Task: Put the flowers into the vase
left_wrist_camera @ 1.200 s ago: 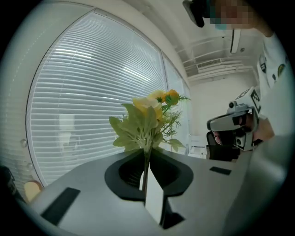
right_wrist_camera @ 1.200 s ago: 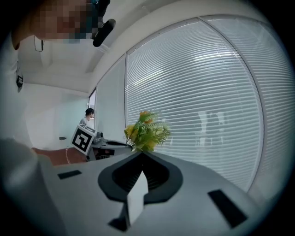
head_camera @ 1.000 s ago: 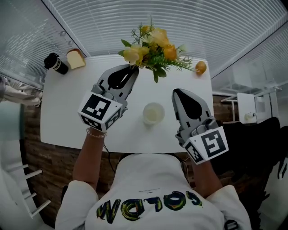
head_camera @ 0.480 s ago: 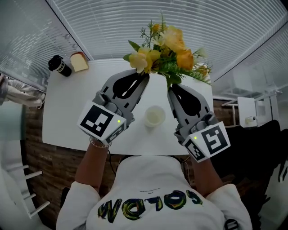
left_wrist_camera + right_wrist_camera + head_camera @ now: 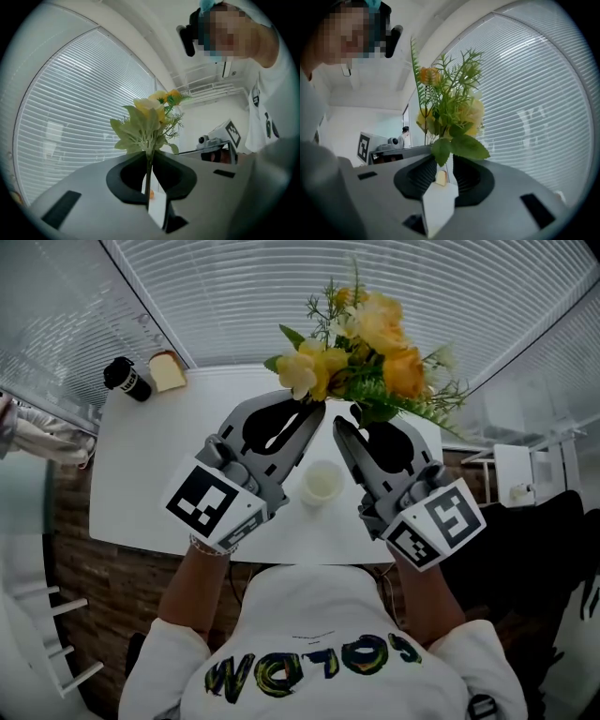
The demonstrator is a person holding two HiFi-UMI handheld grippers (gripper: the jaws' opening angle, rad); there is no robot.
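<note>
Now the surface (image 5: 141, 474) lies under everything. The left gripper (image 5: 312, 411) has its fingers closed on the thin stem (image 5: 148, 173). The right gripper (image 5: 349, 420) has just been opening its fingers, with leaves (image 5: 450, 147) loose between them. The flowers (image 5: 366, 348) hang above the vase (image 5: 321, 482), and they look light, floppy and top-heavy, so they are best gripped low on the stem.

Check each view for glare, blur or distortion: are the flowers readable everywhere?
Head view: even light, flowers sharp, blinds bowed by the lens. Left gripper view: heavy fisheye, dark corners, flowers backlit and dull against the bright blinds. Right gripper view: same fisheye, flowers crisp and well lit.
</note>
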